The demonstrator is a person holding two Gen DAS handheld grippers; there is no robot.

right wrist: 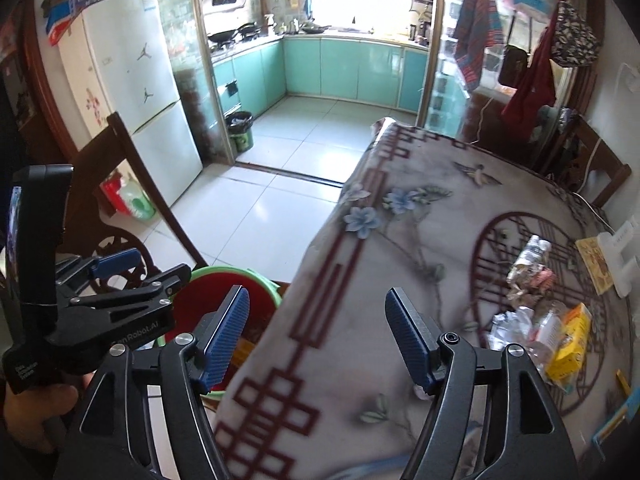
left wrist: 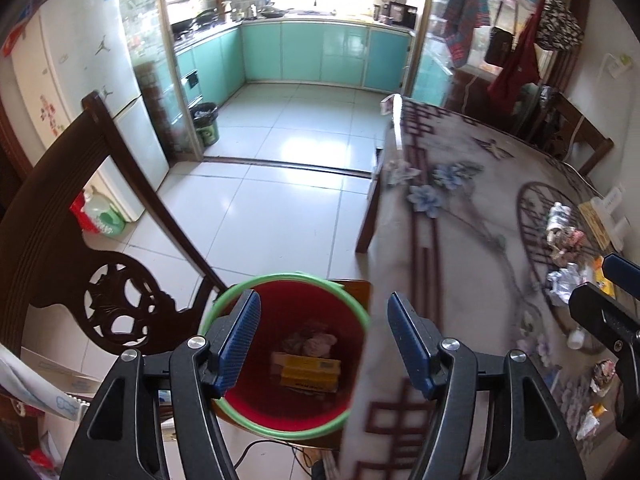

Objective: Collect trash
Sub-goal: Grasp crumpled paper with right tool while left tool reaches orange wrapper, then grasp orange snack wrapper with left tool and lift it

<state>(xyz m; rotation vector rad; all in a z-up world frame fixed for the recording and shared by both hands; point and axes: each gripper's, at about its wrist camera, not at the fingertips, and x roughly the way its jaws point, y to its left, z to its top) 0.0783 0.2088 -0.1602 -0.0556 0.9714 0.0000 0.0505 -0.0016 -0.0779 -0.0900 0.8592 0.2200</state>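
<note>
While upright, red bin mouth up, yellow box flat, crosswise.

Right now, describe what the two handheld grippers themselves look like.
Both match: the left gripper and right gripper have black angular frames with triangular cut-outs, silver round bolts and ribbed blue finger pads. From the right wrist view, the left one's black body carries white "Robot.AI" lettering, above a bare hand.

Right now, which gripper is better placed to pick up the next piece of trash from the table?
Right. The right gripper is open over the table, with the yellow box just ahead. The left gripper hangs open above the red bin, beside the table.
</note>
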